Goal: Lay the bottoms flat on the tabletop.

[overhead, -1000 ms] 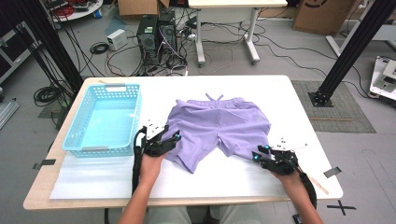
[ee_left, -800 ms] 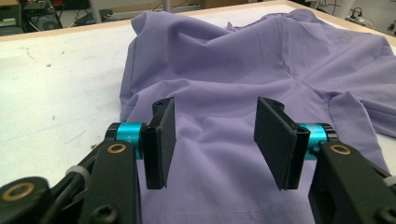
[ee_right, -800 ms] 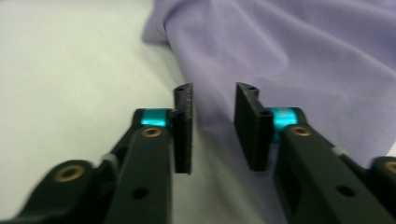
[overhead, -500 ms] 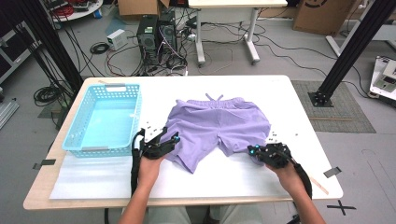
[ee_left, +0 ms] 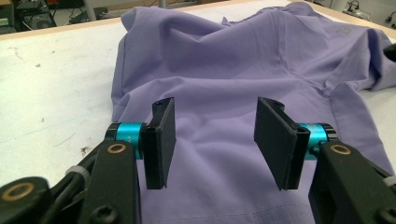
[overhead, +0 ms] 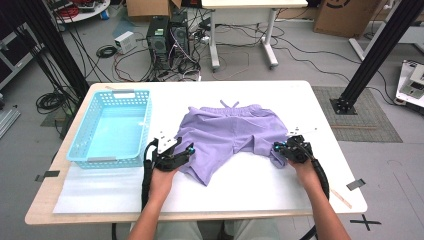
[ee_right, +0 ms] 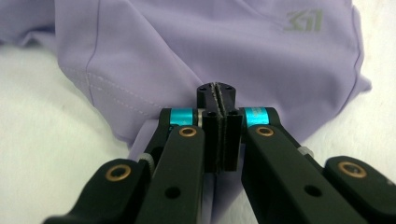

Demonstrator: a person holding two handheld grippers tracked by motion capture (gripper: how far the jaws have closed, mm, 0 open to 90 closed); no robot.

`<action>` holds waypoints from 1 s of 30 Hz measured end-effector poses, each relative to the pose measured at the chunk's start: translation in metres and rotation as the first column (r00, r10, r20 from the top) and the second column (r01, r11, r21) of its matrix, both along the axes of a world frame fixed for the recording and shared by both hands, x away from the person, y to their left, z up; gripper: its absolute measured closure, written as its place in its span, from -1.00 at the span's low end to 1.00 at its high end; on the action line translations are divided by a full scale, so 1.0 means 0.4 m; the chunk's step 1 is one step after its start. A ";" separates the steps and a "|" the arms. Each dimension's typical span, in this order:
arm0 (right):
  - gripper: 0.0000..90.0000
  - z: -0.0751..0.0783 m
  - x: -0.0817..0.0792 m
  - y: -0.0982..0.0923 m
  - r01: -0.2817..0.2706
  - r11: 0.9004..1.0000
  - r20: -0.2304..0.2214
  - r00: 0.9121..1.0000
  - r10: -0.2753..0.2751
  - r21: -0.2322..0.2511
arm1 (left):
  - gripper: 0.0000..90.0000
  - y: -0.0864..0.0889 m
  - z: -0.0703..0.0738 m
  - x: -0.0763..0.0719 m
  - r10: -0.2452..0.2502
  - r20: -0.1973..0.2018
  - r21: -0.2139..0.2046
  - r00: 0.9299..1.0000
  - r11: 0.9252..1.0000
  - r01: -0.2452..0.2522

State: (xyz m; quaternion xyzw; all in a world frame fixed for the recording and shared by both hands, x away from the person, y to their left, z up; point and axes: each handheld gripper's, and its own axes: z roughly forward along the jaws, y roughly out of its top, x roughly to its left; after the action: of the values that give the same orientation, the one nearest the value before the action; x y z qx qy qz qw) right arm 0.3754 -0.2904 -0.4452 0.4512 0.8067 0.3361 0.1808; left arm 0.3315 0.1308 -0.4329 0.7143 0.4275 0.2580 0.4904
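- lilac shorts [overhead: 231, 134] lie spread on the white table [overhead: 260, 190], waistband at the far side, legs toward the person.
- left tongs [ee_left: 212, 140] hover half open over the left leg, cloth below the pads, nothing pinched.
- right tongs [ee_right: 218, 135] have closed tight at the right leg's hem; whether any fabric sits between the pads i cannot tell.
- blue basket [overhead: 111, 131] stands beyond and to the left of the left tongs.
- step in hand looks like gripping both legs for a fold; next, the left tongs need to lower and pinch their hem.
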 end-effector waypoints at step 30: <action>0.96 0.003 -0.071 0.102 -0.240 0.971 0.025 0.970 0.241 -0.016 | 0.05 0.019 0.000 -0.026 -0.018 0.012 -0.017 1.000 1.000 0.018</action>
State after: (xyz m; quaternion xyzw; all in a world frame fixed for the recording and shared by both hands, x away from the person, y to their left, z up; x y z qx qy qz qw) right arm 0.3471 -0.2495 -0.4439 0.3445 0.8550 0.3564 0.1522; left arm 0.3212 0.1385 -0.4329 0.7124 0.4203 0.2544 0.5011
